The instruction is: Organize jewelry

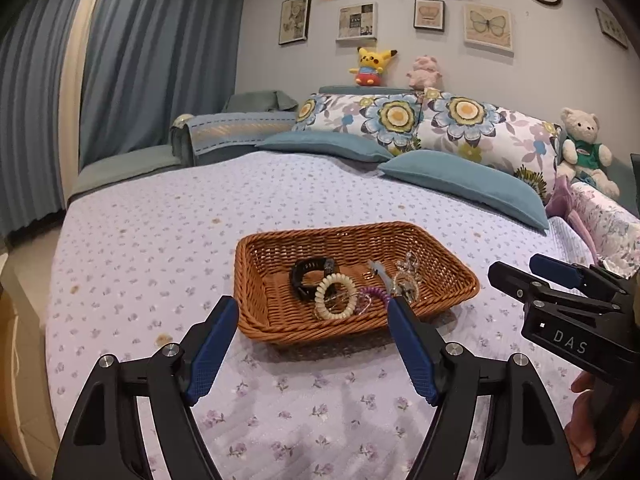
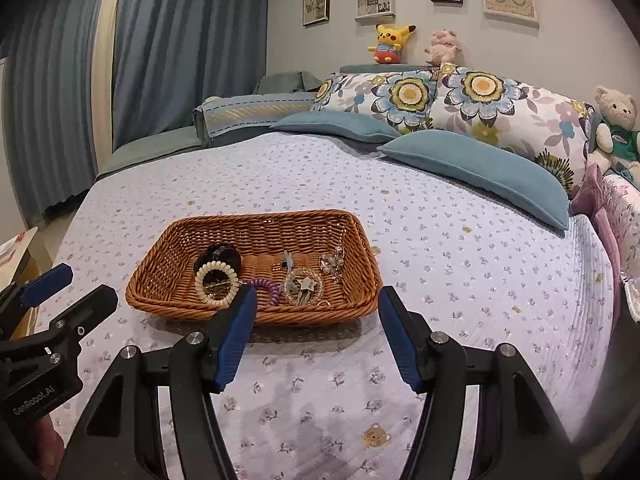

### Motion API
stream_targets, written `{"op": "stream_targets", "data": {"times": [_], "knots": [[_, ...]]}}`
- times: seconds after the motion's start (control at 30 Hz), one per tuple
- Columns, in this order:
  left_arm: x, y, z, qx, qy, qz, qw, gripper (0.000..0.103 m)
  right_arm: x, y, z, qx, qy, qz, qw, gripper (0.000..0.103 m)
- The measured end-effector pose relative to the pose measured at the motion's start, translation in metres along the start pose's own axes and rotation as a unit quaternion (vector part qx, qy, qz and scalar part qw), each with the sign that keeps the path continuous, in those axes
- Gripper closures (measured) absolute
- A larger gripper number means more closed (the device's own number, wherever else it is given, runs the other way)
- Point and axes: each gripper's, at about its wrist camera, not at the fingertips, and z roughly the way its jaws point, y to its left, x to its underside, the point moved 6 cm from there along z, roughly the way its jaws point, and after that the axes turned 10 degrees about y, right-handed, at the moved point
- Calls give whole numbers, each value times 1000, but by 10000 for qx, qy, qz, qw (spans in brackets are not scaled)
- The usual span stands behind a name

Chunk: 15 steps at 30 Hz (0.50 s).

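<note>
Evidently the gathering is all but finished: every piece of jewelry in sight lies inside the wicker basket (image 1: 356, 280), which sits on the floral bedspread (image 1: 160, 248) at the centre of the left wrist view and left of centre in the right wrist view. The left gripper (image 1: 312, 312) has its jaws spread wide with nothing between them, the blue pads framing the basket's near rim; the right gripper (image 2: 316, 304) is likewise spread and empty, low in its own frame, and shows again at the right edge of the left view. Inside the basket, a black watch (image 1: 308, 276) lies beside a cream coil bracelet (image 1: 336, 296), with a purple coil band (image 2: 266, 288) and a clear, sparkly clip (image 2: 332, 262) toward the right. I judge the step in hand to be a release and check; no loose item shows on the bedspread, so the next move likely calls only for confirming nothing remains outside the frames, or for tidying the tangled pieces. The heap at the basket's lower right is hard to separate: a grey star-shaped piece (image 2: 306, 284) overlaps a ring of clear beads, and I cannot tell how many items are there. The bed's near edge is cut off by the grippers.
</note>
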Motion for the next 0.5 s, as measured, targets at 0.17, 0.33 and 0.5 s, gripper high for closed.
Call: {"op": "stream_targets", "data": {"times": [0.17,0.33,0.5], "knots": [[0,0,0,52,-8,-6,10000,25,1,2,0,-10,-17,-20,10000,38],[1,0,-2,41,-25,-1,10000,25,3,2,1,-24,-18,-14,10000,38],[2,0,0,17,6,22,10000,25,3,1,0,-31,-2,12,10000,38]]}}
